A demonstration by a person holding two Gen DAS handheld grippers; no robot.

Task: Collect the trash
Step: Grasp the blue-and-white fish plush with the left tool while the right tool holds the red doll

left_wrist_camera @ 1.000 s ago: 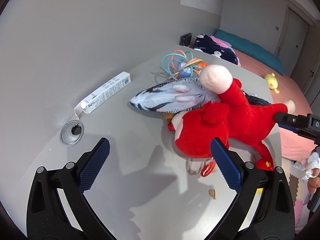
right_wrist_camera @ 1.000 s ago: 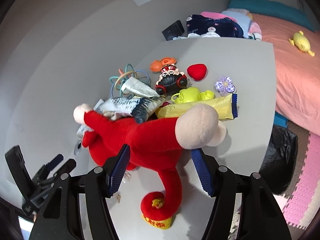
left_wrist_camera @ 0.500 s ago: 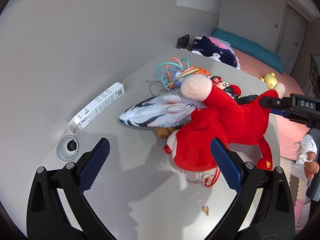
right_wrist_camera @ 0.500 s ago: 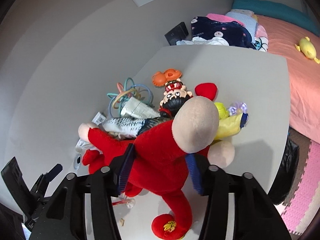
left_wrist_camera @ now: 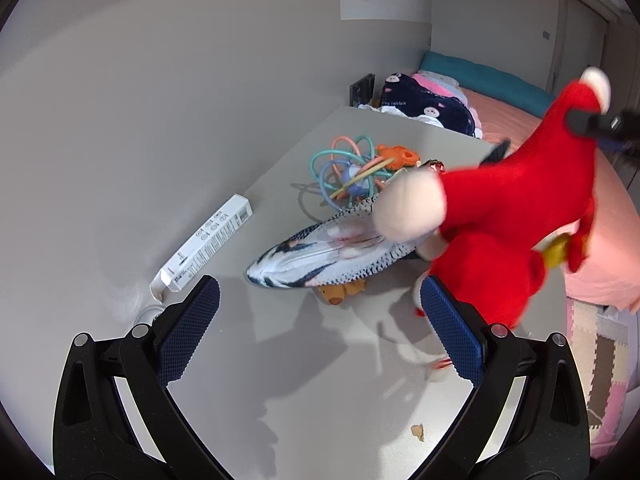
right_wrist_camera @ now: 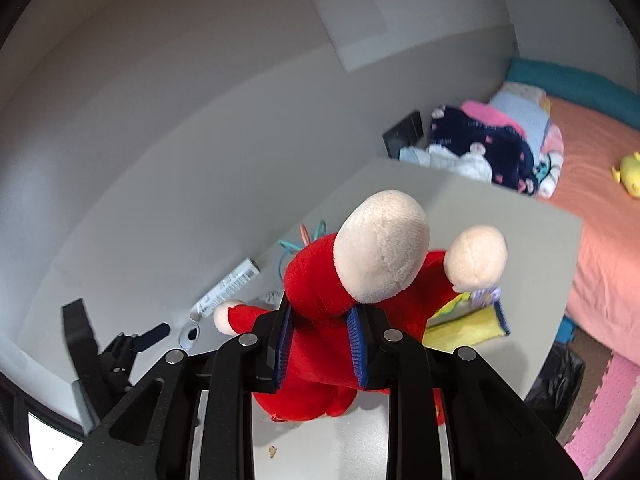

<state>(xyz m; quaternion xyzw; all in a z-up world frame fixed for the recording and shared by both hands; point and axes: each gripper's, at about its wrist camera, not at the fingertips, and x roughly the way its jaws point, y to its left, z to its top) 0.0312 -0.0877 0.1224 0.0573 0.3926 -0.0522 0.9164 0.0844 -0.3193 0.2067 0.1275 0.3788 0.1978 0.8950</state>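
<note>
Right gripper closing, pinching the red plush, which hides most toys; left gripper spread over bare table.

My left gripper is matte black plastic with a fine grainy texture. Each finger is an open triangular frame. Round silver screw heads sit at the pivots, two on each side. The fingers end in dark blue pads with a fine diamond grid.

My right gripper is built the same way: black frames, silver screws and blue ribbed pads edged in black. Seen from the left wrist camera, its black body carries small white lettering, too blurred for me to read.
</note>
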